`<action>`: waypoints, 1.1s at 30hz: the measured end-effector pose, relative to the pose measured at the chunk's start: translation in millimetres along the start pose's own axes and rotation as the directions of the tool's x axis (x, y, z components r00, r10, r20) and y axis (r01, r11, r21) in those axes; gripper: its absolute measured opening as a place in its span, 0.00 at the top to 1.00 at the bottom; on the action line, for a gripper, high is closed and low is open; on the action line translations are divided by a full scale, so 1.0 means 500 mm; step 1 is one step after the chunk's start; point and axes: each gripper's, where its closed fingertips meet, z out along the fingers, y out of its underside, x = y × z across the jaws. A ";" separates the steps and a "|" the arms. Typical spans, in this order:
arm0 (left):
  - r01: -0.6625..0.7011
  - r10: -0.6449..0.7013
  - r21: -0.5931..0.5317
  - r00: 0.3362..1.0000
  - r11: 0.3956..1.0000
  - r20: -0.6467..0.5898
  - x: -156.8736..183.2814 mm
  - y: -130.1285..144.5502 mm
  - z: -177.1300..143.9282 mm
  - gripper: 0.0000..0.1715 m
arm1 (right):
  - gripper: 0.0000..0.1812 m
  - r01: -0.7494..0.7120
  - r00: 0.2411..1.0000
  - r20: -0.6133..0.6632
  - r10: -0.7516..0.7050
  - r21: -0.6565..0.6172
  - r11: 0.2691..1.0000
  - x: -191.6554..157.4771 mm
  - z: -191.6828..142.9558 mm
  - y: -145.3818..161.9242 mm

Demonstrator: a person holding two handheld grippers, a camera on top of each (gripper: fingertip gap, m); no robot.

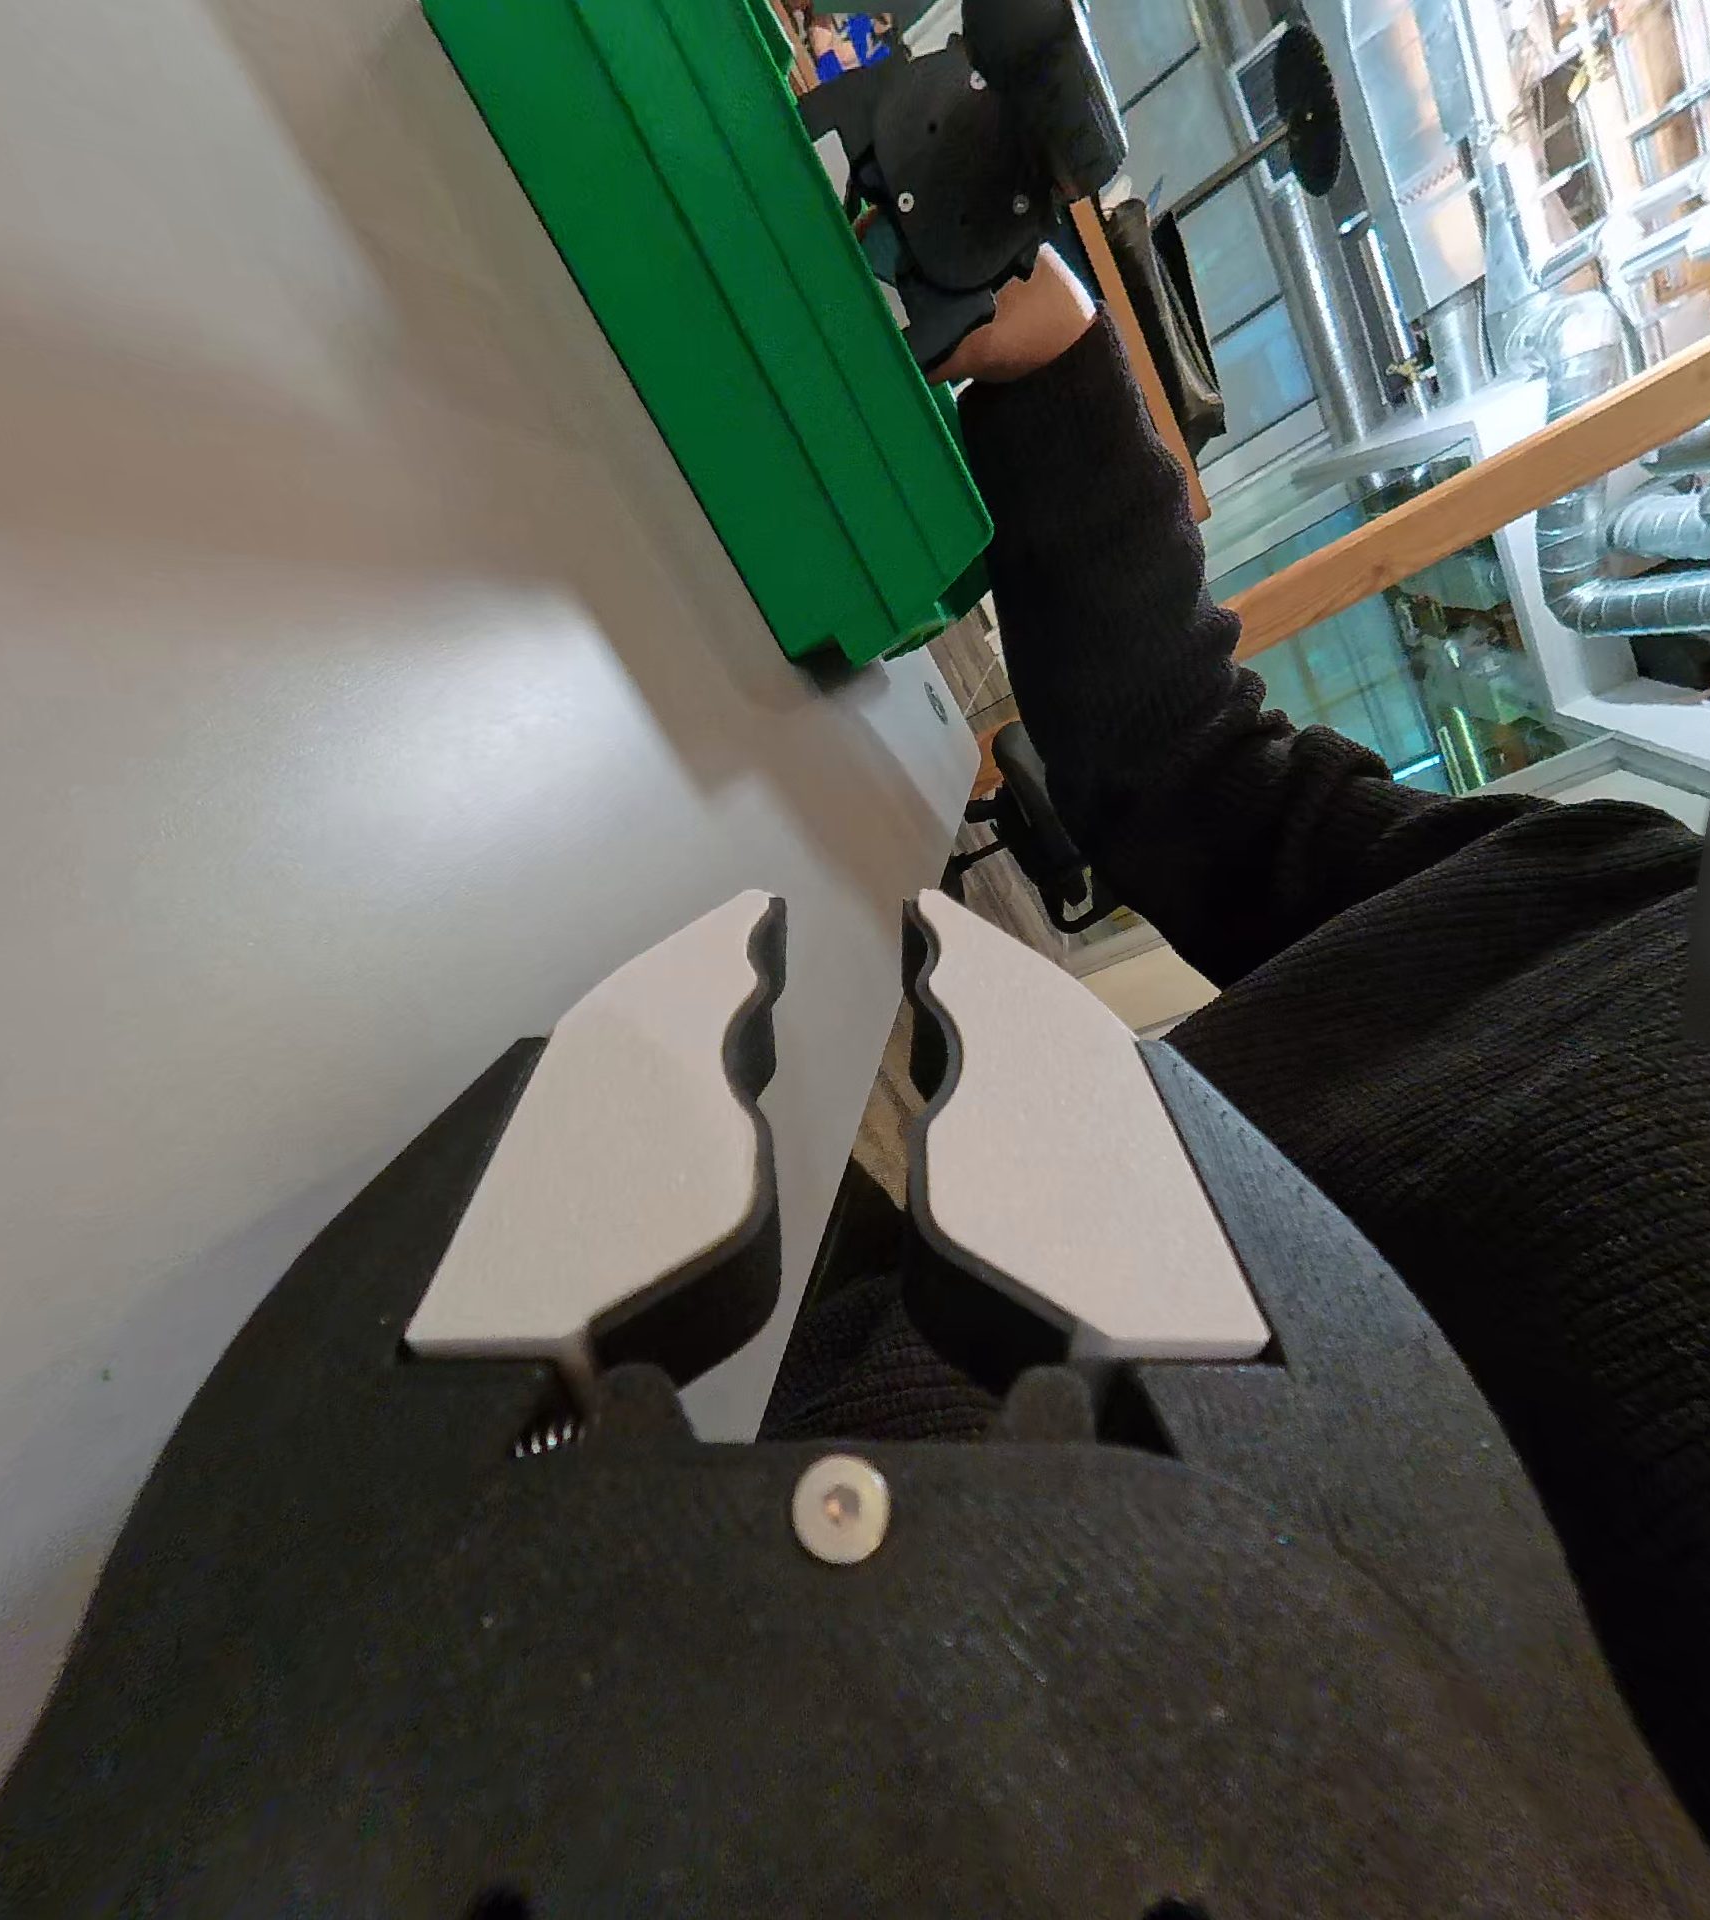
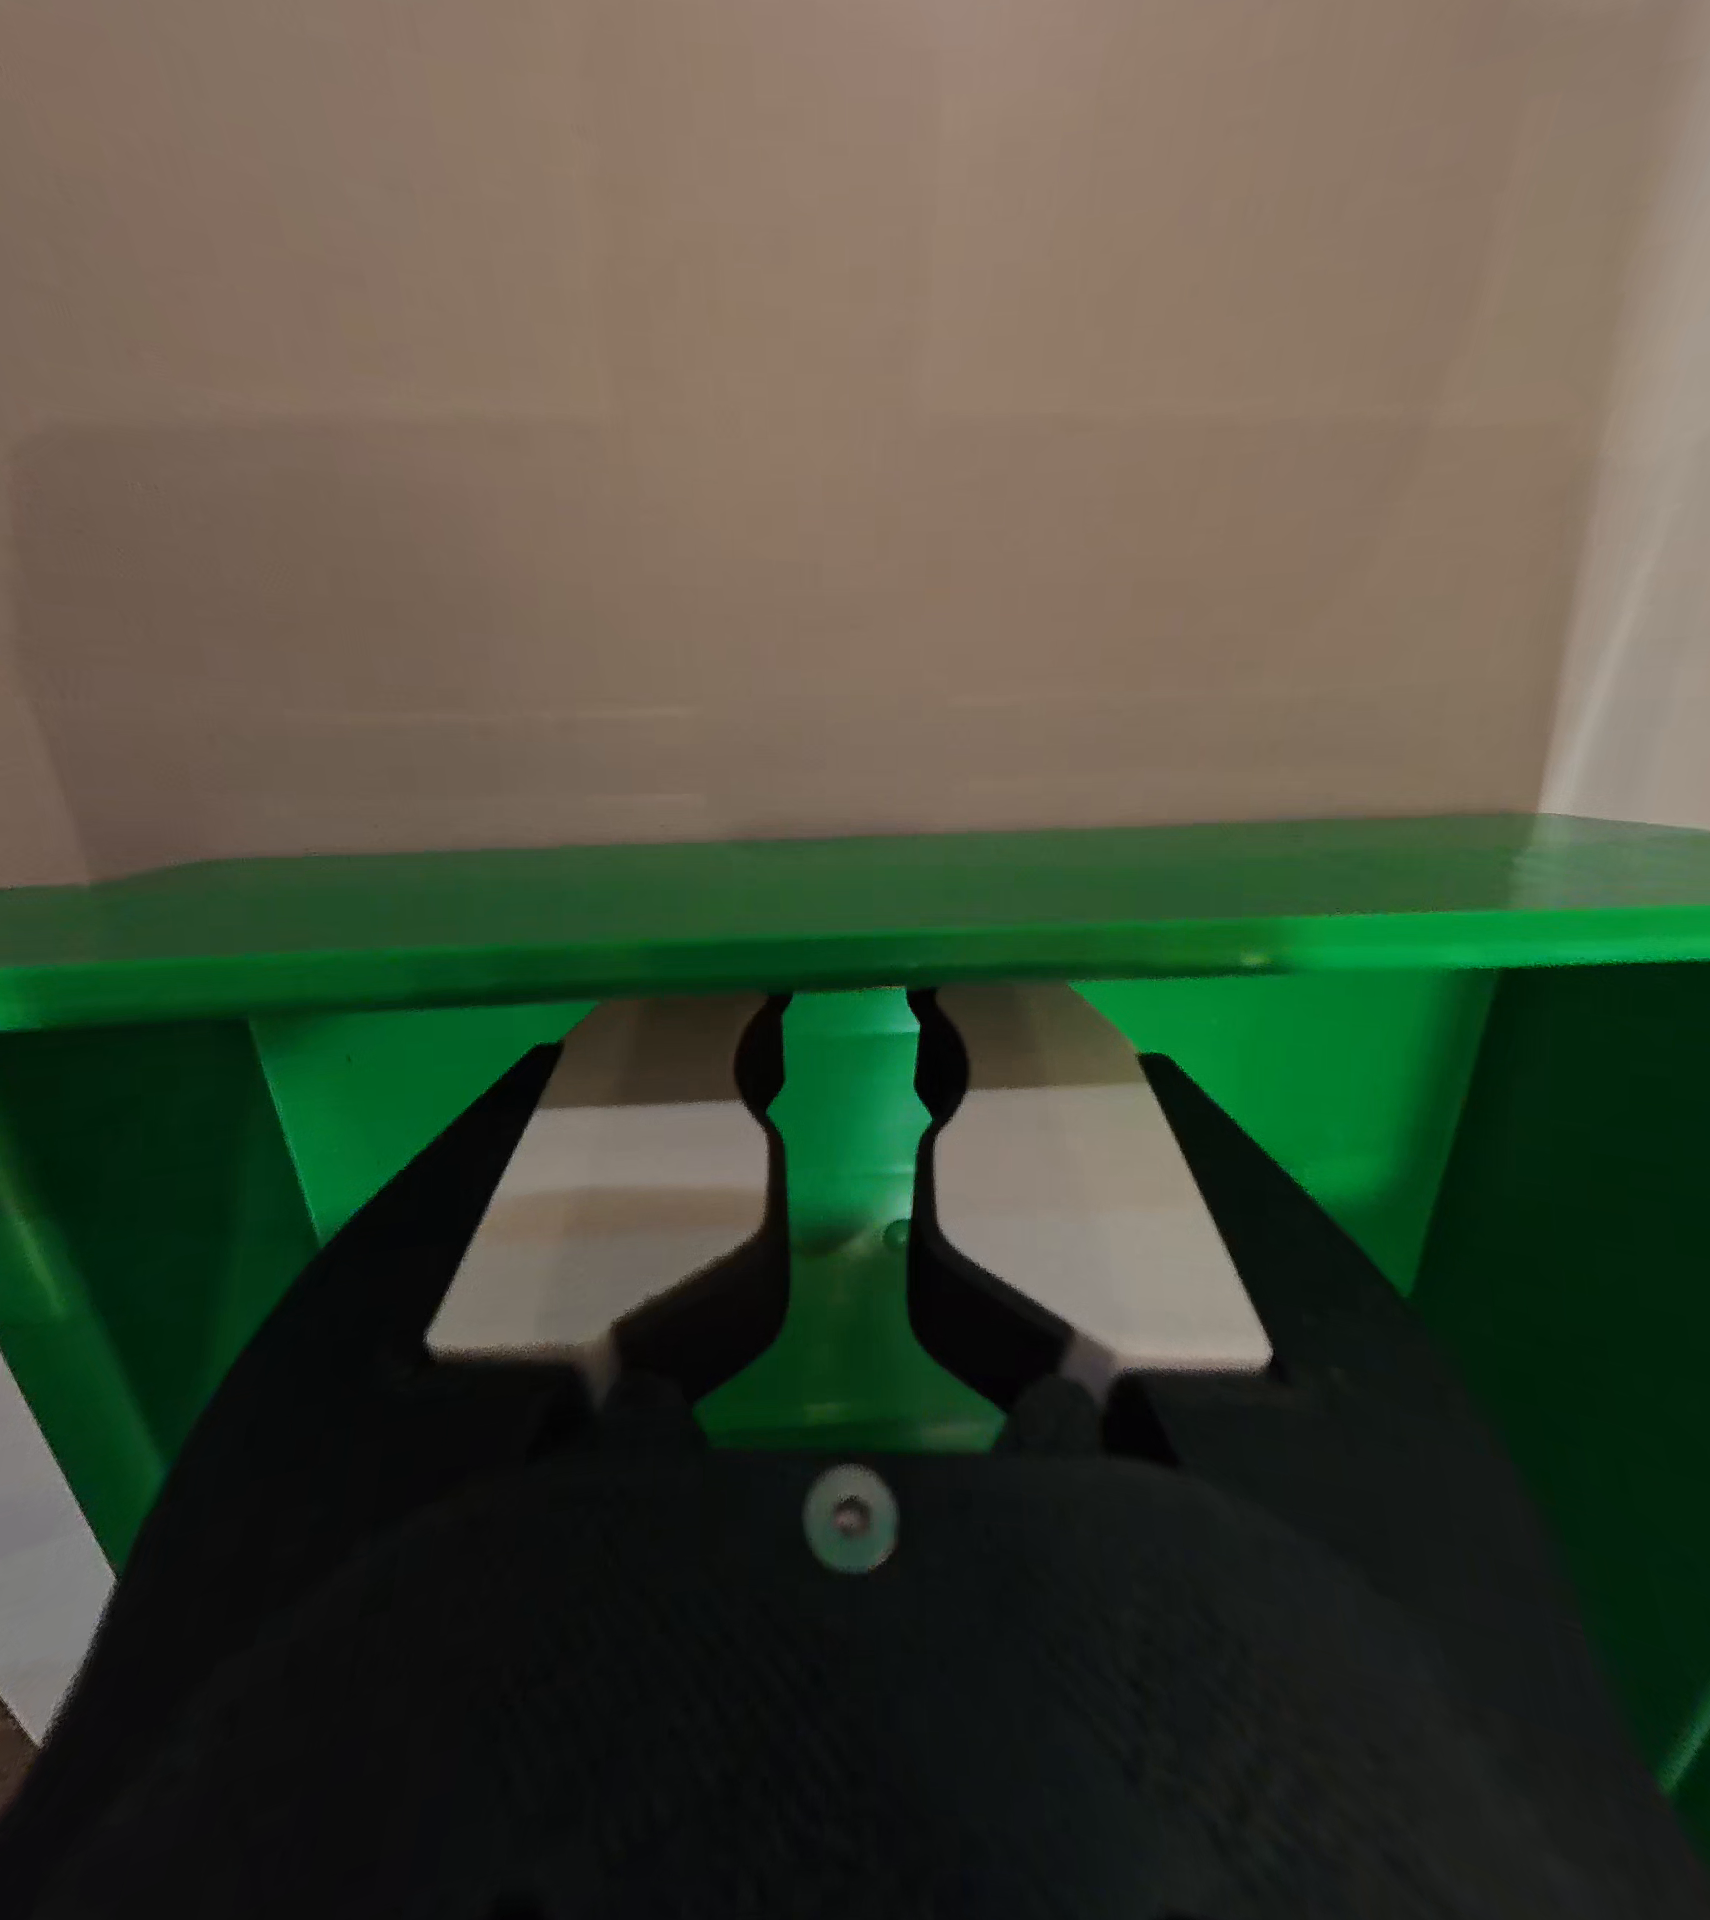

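Observation:
In the left wrist view my left gripper has white fingers a little apart with nothing between them. It hovers at the edge of a pale grey table. A green plastic bin stands farther along that table. The black right gripper, held by a hand in a black sleeve, is at the bin's rim. In the right wrist view my right gripper reaches inside the green bin, its tips tucked under the rim. Its jaws stand a little apart, with only the bin wall showing between them.
The person's black-clad body fills the right of the left wrist view. Behind are a wooden handrail, glass panels, metal ducts and a black office chair. Pale table surface lies beyond the bin.

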 end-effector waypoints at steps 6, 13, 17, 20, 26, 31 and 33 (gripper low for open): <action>0.004 -0.004 -0.006 1.000 1.000 0.004 -0.003 0.002 -0.002 0.88 | 0.85 -0.010 0.993 -0.119 0.011 0.007 1.000 0.024 0.003 0.002; 0.001 -0.001 -0.006 1.000 1.000 0.020 -0.006 -0.007 -0.021 0.88 | 0.79 0.028 0.994 -0.110 -0.021 0.064 0.998 0.000 -0.013 0.008; 0.016 -0.015 0.007 1.000 1.000 -0.003 -0.003 -0.011 -0.025 0.88 | 0.77 -0.001 0.988 -0.156 0.013 0.080 0.997 0.012 -0.028 0.014; 0.018 -0.018 0.003 1.000 1.000 -0.017 0.003 -0.005 -0.025 0.88 | 0.74 -0.014 0.979 -0.198 0.039 0.127 0.992 0.020 -0.052 0.009; -0.001 0.001 0.012 1.000 1.000 0.002 0.001 -0.004 -0.038 0.88 | 0.71 -0.029 0.959 -0.243 0.149 0.439 0.898 -0.019 -0.195 -0.093; -0.024 0.025 0.028 0.999 0.999 -0.023 0.018 -0.023 -0.039 0.88 | 0.73 0.125 0.974 -0.214 0.077 0.788 0.603 -0.176 -0.396 -0.269; -0.068 0.068 0.031 0.997 0.997 -0.018 0.028 -0.031 -0.044 0.88 | 0.72 0.135 0.977 -0.200 0.072 0.843 0.520 -0.226 -0.425 -0.309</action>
